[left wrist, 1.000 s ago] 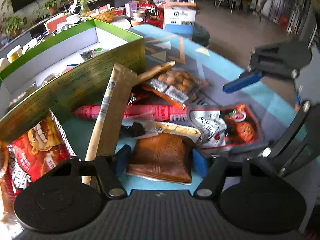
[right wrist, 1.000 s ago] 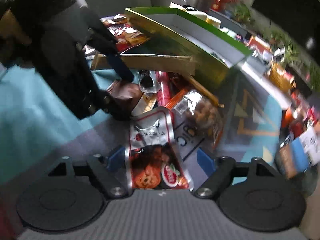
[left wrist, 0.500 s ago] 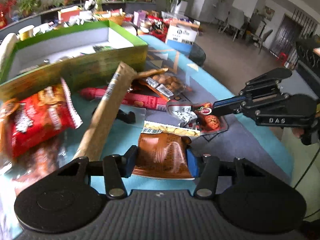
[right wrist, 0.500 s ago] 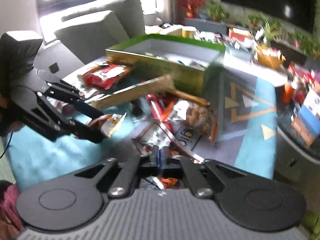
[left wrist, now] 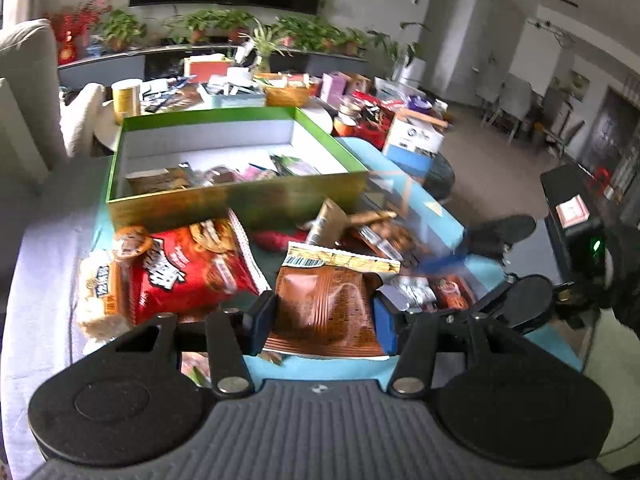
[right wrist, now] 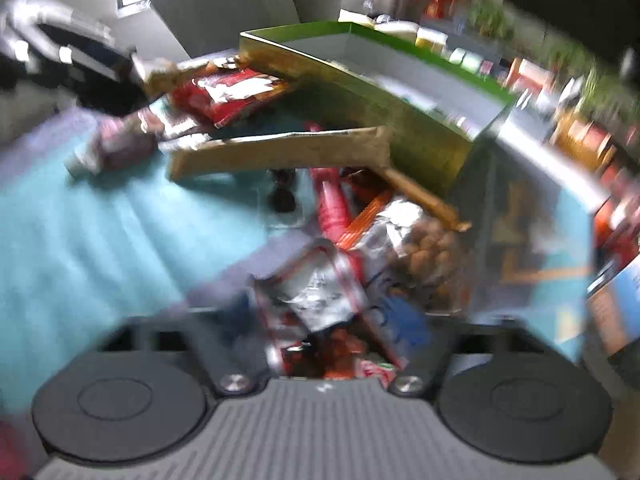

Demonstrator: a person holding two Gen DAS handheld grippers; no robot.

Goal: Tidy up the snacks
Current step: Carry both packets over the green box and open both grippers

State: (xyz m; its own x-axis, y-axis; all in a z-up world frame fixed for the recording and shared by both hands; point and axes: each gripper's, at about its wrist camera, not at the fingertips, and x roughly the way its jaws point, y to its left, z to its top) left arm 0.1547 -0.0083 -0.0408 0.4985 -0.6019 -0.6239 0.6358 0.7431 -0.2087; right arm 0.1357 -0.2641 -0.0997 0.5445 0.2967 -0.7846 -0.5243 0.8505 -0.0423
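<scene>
Between the blue pads of the left gripper [left wrist: 324, 314], a brown foil snack packet with a barcoded cream top strip [left wrist: 326, 300] is held, clamped across its lower body while the top edge stands free above the teal table cover [left wrist: 440, 216]. The packet is judged to be light, soft and crinkly, its glossy film likely slippery; a hold across the flat middle, as is seen here, is judged safer than one on the sealed edge, and a hard squeeze could crush whatever is inside. The jaws are drawn in only as far as the packet's width allows.

In the right wrist view, which is heavily blurred, a silver and red foil pouch [right wrist: 320, 300] is seen at the right gripper [right wrist: 324, 320], apparently pinched between its fingers; a firm grasp cannot be confirmed through the blur. This pouch is likewise judged thin and limp.

Beyond both, the green-rimmed cardboard box with a white interior [left wrist: 240, 200] is seen, already partly filled with snacks. A large red crisp bag [left wrist: 188, 272] and a long tan paper-wrapped stick [right wrist: 280, 152] are left lying beside the box.
</scene>
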